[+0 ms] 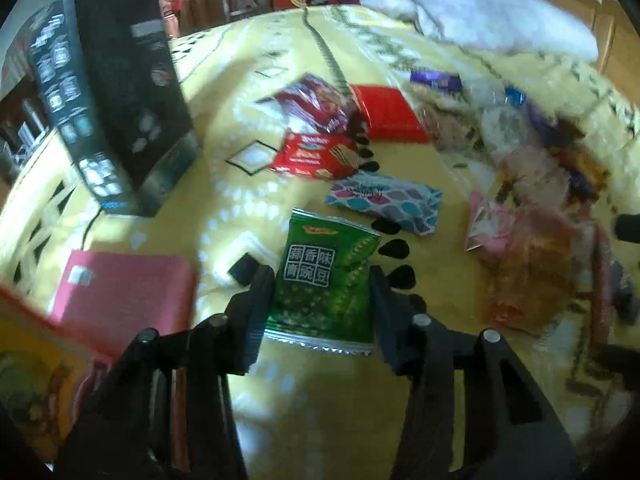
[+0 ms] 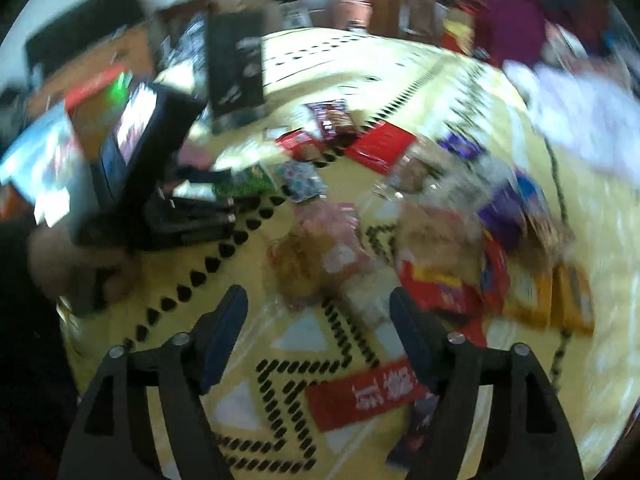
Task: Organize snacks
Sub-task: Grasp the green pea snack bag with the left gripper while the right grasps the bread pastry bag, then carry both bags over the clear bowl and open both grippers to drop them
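My left gripper (image 1: 322, 280) has its fingers on both sides of a green pea snack bag (image 1: 326, 284) lying on the yellow patterned cloth (image 1: 224, 92); whether it grips the bag I cannot tell. Beyond lie a blue-patterned pack (image 1: 386, 204), a red cracker pack (image 1: 316, 156), a red bag (image 1: 316, 104) and a flat red box (image 1: 390, 114). My right gripper (image 2: 318, 308) is open and empty above the cloth, over a blurred heap of snacks (image 2: 440, 220). A red packet with white characters (image 2: 364, 396) lies just below its fingers.
A tall black box (image 1: 116, 92) stands at the left. A pink pack (image 1: 120, 292) lies at the near left. A white bundle (image 1: 492, 12) sits at the far right. A loose pile of wrapped snacks (image 1: 532, 168) fills the right. The left gripper's body (image 2: 160, 184) shows in the right wrist view.
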`<state>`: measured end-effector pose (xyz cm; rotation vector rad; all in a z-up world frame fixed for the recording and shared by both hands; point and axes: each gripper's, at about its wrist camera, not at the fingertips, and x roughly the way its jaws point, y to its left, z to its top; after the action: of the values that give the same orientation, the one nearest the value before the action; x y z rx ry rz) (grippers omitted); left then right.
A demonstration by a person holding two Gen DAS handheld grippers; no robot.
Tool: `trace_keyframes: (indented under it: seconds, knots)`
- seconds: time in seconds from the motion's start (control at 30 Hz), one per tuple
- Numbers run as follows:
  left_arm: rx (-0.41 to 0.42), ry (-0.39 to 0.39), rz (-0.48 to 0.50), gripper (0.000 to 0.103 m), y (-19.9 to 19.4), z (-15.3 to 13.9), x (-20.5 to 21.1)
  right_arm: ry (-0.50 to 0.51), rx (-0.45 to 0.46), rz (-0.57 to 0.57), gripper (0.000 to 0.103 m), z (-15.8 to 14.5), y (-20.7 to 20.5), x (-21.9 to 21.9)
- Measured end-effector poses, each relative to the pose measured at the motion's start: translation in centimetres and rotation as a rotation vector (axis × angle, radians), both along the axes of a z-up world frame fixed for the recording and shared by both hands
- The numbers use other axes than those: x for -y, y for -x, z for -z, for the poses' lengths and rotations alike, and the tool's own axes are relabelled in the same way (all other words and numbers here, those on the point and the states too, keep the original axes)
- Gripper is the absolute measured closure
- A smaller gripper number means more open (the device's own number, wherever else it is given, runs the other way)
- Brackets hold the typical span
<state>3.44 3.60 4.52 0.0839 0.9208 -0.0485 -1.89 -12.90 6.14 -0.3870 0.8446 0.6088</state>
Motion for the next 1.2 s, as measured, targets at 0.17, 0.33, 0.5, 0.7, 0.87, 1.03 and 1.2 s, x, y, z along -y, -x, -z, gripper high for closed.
trace_keyframes:
  seconds: [0.17, 0.33, 0.5, 0.7, 0.87, 1.03, 1.2]
  knots:
    - [0.054, 0.051, -0.042, 0.055, 2.7, -2.4, -1.0, 0.147, 0.117, -0.096, 0.014, 1.1, 0.2, -3.2]
    - [0.083, 0.07, -0.049, 0.055, 3.2, -3.5, -1.4, 0.216, 0.115, -0.112, 0.013, 3.4, -1.7, -5.3]
    - [0.062, 0.071, -0.049, 0.055, 3.1, -2.8, -1.4, 0.165, 0.036, -0.048, 0.021, 4.6, -3.4, -4.8]
    - [0.067, 0.086, -0.032, 0.055, 4.0, -3.5, -0.9, -0.032, -0.034, 0.031, 0.042, 2.8, -3.7, -2.3]
    - [0.109, 0.103, -0.013, 0.055, 4.9, -6.0, -0.7, -0.125, -0.03, 0.115, 0.043, 0.5, -2.7, -0.2]
    - [0.197, 0.112, 0.008, 0.056, 6.2, -10.6, -1.1, -0.193, 0.006, 0.168, 0.043, -3.5, -1.7, 1.0]
    - [0.295, 0.107, -0.017, 0.056, 8.0, -15.4, -3.0, -0.25, 0.07, 0.184, 0.043, -8.7, -1.4, 0.7]
